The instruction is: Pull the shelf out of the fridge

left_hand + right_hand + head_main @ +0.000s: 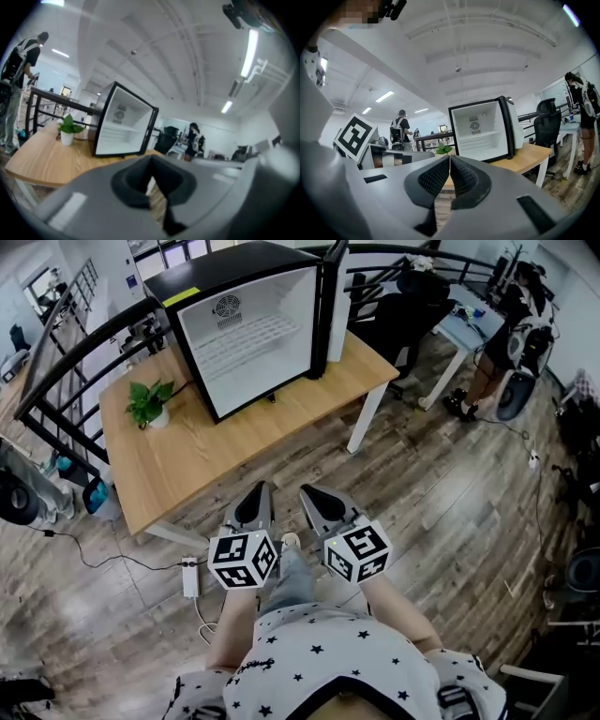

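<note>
Right gripper view: the right gripper (449, 160) has its jaws pressed together, with nothing between them.
Left gripper view: the left gripper (151, 161) is likewise closed at the tips and empty.
Shelf (246, 337): seated mid-height inside the open fridge (225, 268), well apart from both grippers.
Jaw risk: arriving closed, the tips would likely nudge the shelf backward instead of gripping it.
Pull risk: an uneven tug could jam the shelf or drag the fridge across the table (234, 442).
Plant (148, 401): near the fridge's left side, so it could be knocked over.

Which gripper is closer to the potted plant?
Left. The left gripper hovers off the table, down-right of the potted plant; the right gripper is farther right.
</note>
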Motion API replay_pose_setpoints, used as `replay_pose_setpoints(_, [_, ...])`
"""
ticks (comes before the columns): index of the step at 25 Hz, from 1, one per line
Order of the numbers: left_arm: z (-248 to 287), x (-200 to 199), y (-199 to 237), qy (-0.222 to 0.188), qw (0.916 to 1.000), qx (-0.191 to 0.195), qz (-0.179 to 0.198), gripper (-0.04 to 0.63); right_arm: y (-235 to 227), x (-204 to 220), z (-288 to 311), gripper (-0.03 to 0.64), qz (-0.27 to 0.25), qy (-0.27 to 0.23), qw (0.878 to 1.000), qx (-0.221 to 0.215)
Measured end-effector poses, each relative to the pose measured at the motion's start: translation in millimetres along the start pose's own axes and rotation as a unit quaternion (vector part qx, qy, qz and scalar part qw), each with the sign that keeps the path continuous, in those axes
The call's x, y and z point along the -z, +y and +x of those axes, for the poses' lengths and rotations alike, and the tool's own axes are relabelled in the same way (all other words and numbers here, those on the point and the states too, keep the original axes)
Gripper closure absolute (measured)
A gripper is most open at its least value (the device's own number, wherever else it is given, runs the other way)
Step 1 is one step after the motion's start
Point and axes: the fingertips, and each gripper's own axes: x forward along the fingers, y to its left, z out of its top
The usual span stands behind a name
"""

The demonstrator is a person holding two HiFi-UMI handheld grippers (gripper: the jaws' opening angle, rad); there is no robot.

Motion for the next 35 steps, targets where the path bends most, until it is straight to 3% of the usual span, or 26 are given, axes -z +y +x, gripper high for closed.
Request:
replay_pose_setpoints(8, [65.1,-27.9,21.7,-0.002,0.9994,-0.001,0.034,0.588,-53.1,-21.2,60.5,0.595,0.023,-0.003,1.0,0.006])
replay_pose_setpoints(18, [141.8,-60.8,68.0,-0.002,0.9995,-0.011,0.029,0.588,-113.8,-53.1,141.1,0.595,0.035,-0.004,0.999,0.016])
replay_pose_setpoints(30, [208.4,-83.5,122.0,-0.003,0.9996,-0.02,0.018,0.588,-146.8,-72.2,231.9,0.595,0.024,-0.001,1.0,0.0])
replay_pose_setpoints(35, [219.1,-89.4,137.5,-0.008,0.9995,-0.03,0.01,0.588,-160.5,-76.0,257.6,0.595,0.07,-0.017,0.997,-0.002])
